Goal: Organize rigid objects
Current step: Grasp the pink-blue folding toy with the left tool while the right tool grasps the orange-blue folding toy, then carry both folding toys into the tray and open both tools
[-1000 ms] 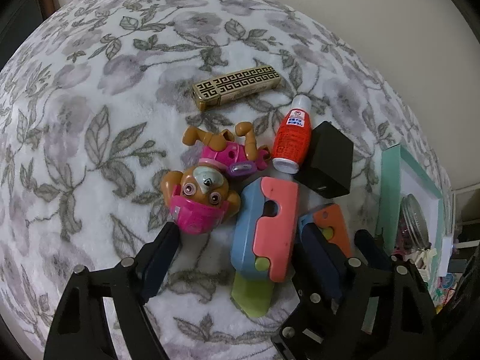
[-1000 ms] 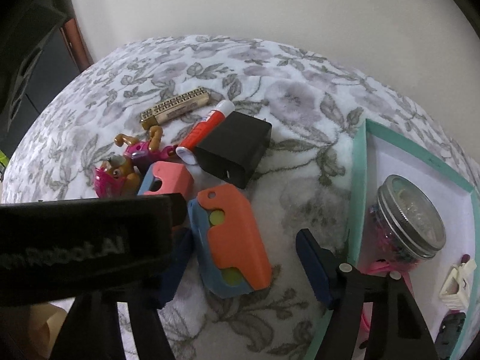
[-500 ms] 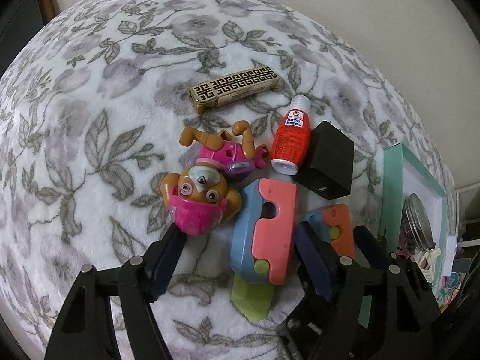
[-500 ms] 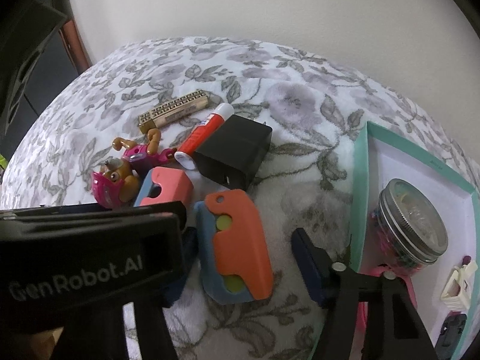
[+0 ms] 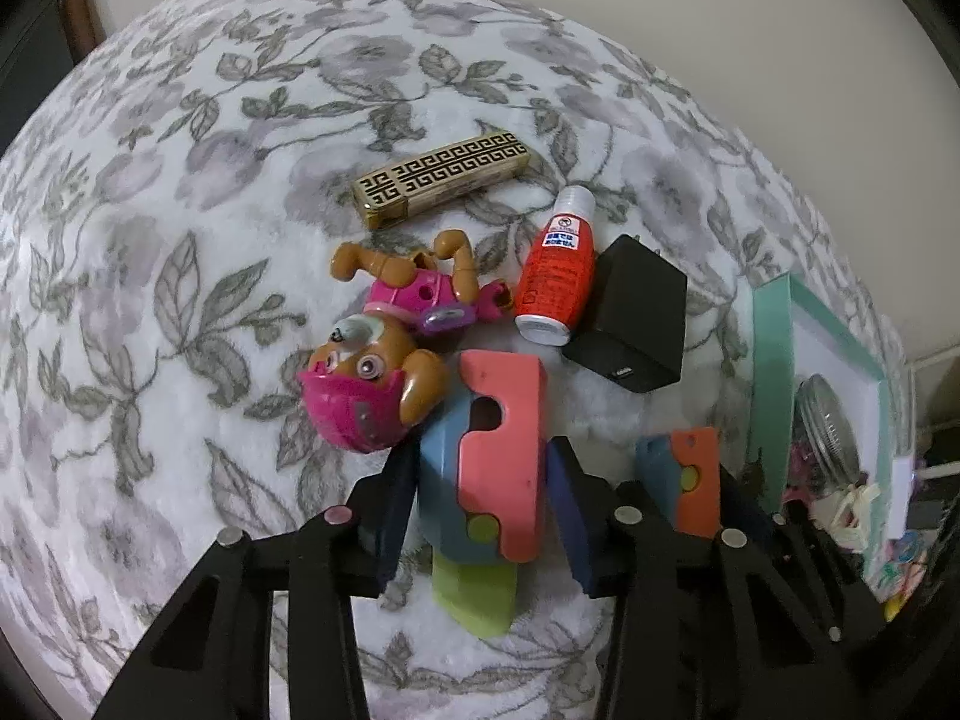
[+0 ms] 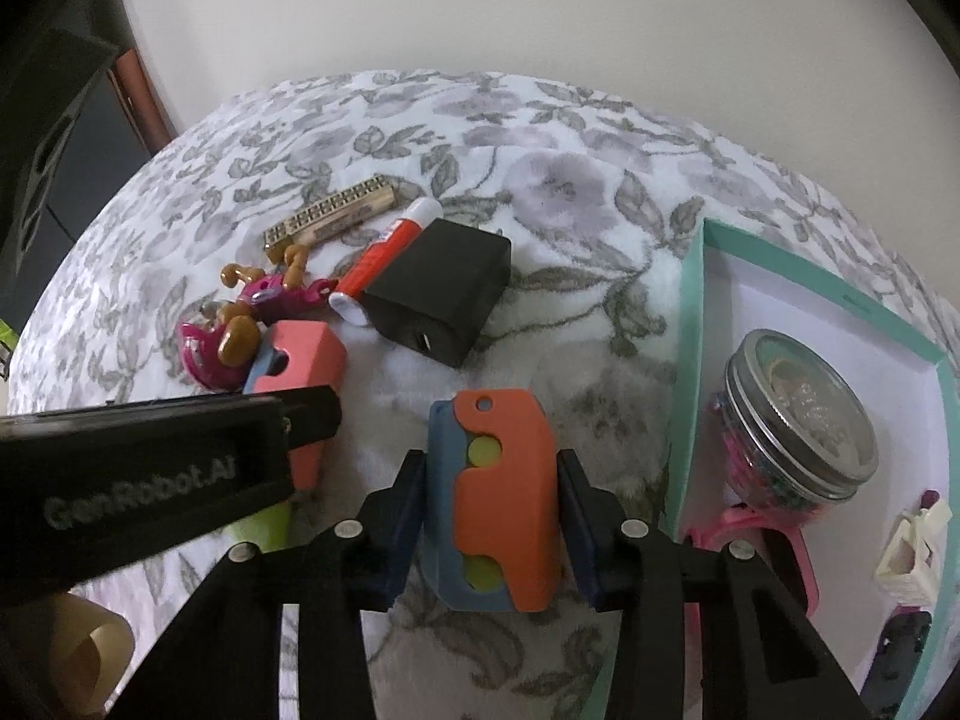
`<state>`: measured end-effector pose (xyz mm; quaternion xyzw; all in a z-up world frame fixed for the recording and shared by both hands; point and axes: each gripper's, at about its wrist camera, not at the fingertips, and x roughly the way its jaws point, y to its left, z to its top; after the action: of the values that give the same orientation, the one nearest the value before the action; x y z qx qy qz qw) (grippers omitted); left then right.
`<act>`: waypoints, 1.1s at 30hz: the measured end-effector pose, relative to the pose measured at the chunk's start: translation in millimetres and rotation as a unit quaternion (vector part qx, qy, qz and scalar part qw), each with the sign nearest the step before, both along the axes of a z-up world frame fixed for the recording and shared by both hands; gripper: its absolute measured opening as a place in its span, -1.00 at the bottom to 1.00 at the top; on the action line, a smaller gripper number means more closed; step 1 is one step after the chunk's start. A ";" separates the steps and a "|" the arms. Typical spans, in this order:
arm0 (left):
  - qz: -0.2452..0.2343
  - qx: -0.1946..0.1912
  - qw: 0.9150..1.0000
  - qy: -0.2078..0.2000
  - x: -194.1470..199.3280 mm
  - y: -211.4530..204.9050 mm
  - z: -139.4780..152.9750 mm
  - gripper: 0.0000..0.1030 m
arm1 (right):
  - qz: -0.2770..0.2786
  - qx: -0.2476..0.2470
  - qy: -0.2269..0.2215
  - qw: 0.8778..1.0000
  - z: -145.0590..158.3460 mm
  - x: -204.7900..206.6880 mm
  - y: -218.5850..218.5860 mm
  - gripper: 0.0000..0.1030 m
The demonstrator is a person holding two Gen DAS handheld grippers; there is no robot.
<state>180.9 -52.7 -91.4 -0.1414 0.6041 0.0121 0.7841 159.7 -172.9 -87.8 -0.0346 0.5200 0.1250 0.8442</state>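
Two toys (image 5: 498, 468) (image 6: 498, 498) flanked at once, one per gripper, presumably for a paired lift toward the tray (image 6: 690, 360) at 3 o'clock. Left fingers (image 5: 399, 504) and right fingers (image 6: 408, 516) narrowed onto them from wide apart a second ago; firm clamping not confirmable.

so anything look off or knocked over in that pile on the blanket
The pup figure lies tipped over, legs pointing up, head against the pink-and-blue toy. The red bottle lies on its side against the black charger. Nothing looks spilled or broken.
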 end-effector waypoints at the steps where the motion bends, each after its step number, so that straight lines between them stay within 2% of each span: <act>1: -0.001 0.005 1.000 0.000 -0.3 -1.6 0.0 -0.13 | 0.000 -0.001 0.002 1.000 -0.1 -0.5 0.1 -0.13; 10: -0.010 0.033 0.999 -0.007 -1.1 -14.5 -3.0 -0.13 | 0.007 -0.008 -0.003 1.000 -1.1 -3.9 2.3 -0.13; 20: -0.001 0.007 1.000 -0.012 -0.2 -5.1 -0.1 -0.14 | -0.003 0.024 0.007 1.000 7.2 -1.6 -8.8 -0.13; 26: 0.000 -0.012 1.000 -0.027 3.4 -0.6 16.1 -0.14 | -0.011 0.038 -0.004 0.999 20.4 -0.9 -16.8 -0.13; 33: 0.003 -0.034 0.997 -0.074 3.4 4.7 56.7 -0.14 | -0.019 0.055 -0.033 0.998 49.4 -3.5 -27.2 -0.13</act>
<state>184.3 -48.1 -34.7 -0.1703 0.5440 -0.0169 0.8214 156.2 -200.1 -38.4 0.0179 0.4849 0.1362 0.8637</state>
